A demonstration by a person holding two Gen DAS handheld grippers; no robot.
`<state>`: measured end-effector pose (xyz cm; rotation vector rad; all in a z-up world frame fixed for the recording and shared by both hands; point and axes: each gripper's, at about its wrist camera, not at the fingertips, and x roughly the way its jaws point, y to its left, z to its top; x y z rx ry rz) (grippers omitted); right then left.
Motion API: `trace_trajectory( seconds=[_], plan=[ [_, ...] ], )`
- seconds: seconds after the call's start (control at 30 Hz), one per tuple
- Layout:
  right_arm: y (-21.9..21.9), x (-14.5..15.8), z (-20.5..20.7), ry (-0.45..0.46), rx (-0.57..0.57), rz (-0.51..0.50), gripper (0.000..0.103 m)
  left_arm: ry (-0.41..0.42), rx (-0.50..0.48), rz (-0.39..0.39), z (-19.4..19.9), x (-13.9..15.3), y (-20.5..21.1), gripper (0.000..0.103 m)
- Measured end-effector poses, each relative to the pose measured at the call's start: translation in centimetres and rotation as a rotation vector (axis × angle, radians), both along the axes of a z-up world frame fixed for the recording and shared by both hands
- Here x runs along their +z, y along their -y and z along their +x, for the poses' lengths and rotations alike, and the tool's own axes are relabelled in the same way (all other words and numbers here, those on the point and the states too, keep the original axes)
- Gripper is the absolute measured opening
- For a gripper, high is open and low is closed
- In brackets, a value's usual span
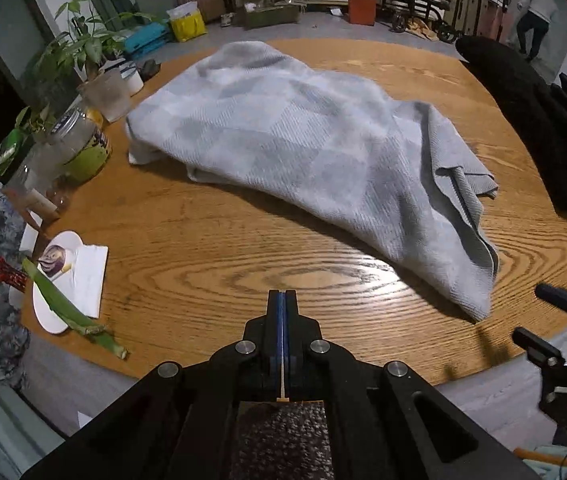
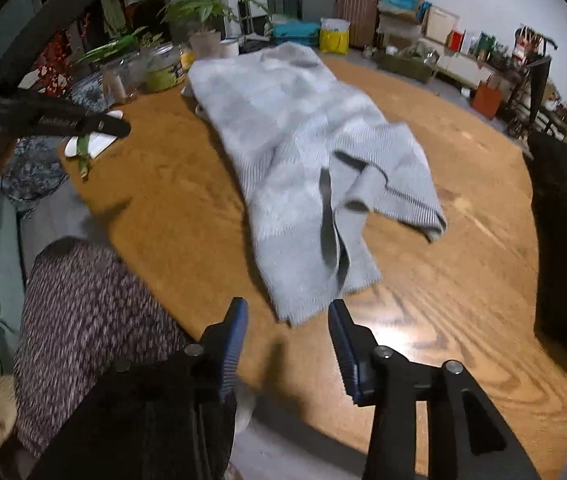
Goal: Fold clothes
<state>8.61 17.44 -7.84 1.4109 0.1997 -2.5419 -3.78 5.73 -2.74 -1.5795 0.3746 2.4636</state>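
Lying loosely bunched across the middle of the round wooden table (image 1: 211, 248): one pale grey knit garment (image 1: 299, 148), reaching from the far edge toward the near right edge, its near hem turned over on itself and showing a darker inner fold. Left gripper (image 1: 282, 300): over the near edge, fingers pressed together, nothing between them, apart from the garment. Right gripper (image 2: 288, 312): over the near edge, fingers spread wide, holding nothing, the garment's near corner just beyond the tips. Left edge of table: jars (image 1: 79, 140), potted plant (image 1: 95, 52), white dish (image 1: 59, 280) with a tissue (image 1: 91, 276) and a green leaf (image 1: 71, 312). Right edge: a black garment (image 1: 539, 120) draped over a chair.
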Motion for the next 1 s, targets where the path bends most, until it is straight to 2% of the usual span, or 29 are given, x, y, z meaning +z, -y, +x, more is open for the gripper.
trace_trajectory(
  seconds=[0.07, 0.17, 0.33, 0.53, 0.67, 0.83, 0.87, 0.93, 0.97, 1.0],
  plan=[
    [1.9, 0.0, -0.8, -0.031, -0.002, 0.006, 0.055, 0.001, 0.01, -0.005, 0.0, -0.2, 0.1, 0.0],
    [3.3, 0.9, -1.1, -0.085, 0.012, -0.037, 0.063, -0.006, 0.024, 0.01, 0.2, -0.1, 0.7, 0.0],
    [5.8, 2.9, -1.2, -0.218, 0.043, -0.031, 0.075, -0.063, 0.074, 0.041, 1.4, 0.5, 2.3, 0.0],
    [8.4, 3.4, -1.5, -0.235, 0.106, -0.037, 0.077, -0.156, 0.142, 0.079, 3.3, 1.8, 4.2, 0.0],
    [9.6, 3.8, -1.9, -0.244, 0.123, -0.041, 0.079, -0.238, 0.162, 0.059, 4.3, 2.6, 5.3, 0.0],
    [10.0, 3.9, -2.0, -0.255, 0.114, -0.038, 0.082, -0.283, 0.189, 0.055, 4.7, 3.0, 6.1, 0.003],
    [10.1, 4.0, -2.1, -0.257, 0.112, -0.036, 0.082, -0.287, 0.192, 0.062, 4.8, 3.0, 6.2, 0.009],
    [10.2, 4.1, -2.2, -0.261, 0.11, -0.033, 0.084, -0.309, 0.202, 0.085, 5.1, 3.3, 6.4, 0.047],
    [10.4, 4.1, -2.2, -0.264, 0.111, -0.033, 0.085, -0.335, 0.211, 0.092, 5.3, 3.7, 6.4, 0.088],
    [10.4, 4.2, -2.2, -0.268, 0.112, -0.033, 0.085, -0.363, 0.22, 0.099, 5.6, 4.1, 6.4, 0.103]
  ],
)
